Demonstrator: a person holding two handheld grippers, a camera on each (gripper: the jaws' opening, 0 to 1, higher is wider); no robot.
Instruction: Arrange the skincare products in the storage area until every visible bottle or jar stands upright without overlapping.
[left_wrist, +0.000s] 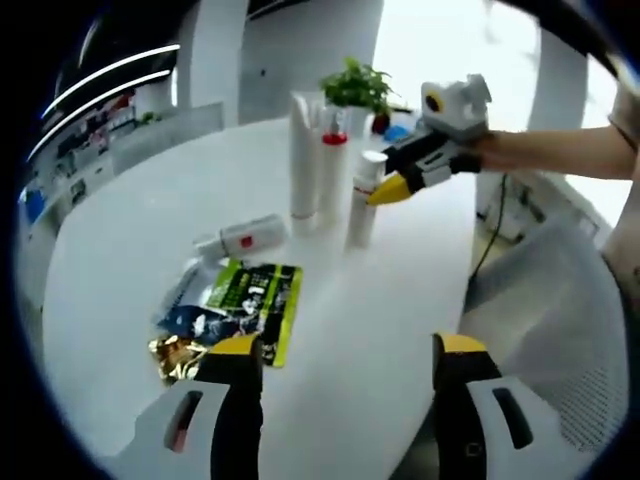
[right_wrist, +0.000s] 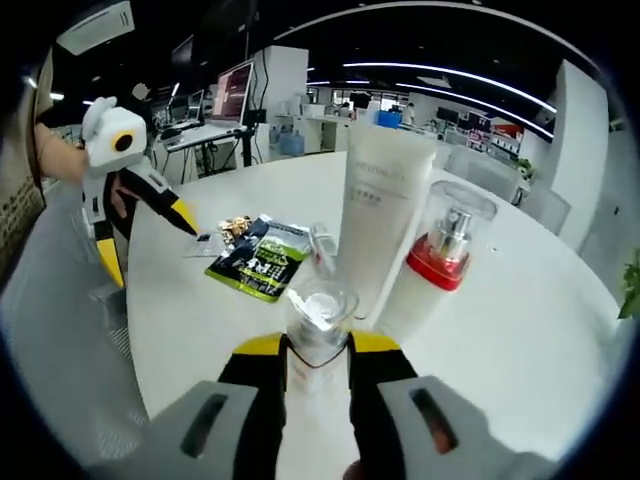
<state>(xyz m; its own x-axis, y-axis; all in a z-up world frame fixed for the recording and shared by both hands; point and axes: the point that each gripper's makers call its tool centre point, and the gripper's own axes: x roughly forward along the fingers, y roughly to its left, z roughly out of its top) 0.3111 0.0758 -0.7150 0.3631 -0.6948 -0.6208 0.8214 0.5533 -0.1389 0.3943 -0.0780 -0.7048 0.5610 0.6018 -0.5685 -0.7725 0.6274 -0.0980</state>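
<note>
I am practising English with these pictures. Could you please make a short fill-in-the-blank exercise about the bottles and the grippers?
1. The right gripper is closed on a small bottle with a ____ cap.
2. The pump bottle beside the tall white tube has a ____ collar.
3. One white bottle near the sachets is still lying ____.
4. The left gripper holds ____.

Missing words: clear; red; down; nothing

White table (left_wrist: 400, 300), bright window (left_wrist: 440, 40) (open office, perhaps).

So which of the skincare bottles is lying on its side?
The white bottle with the red dot, flat on the table beside the green sachet. The tall tube, red-collared bottle and small bottle stand upright.
</note>
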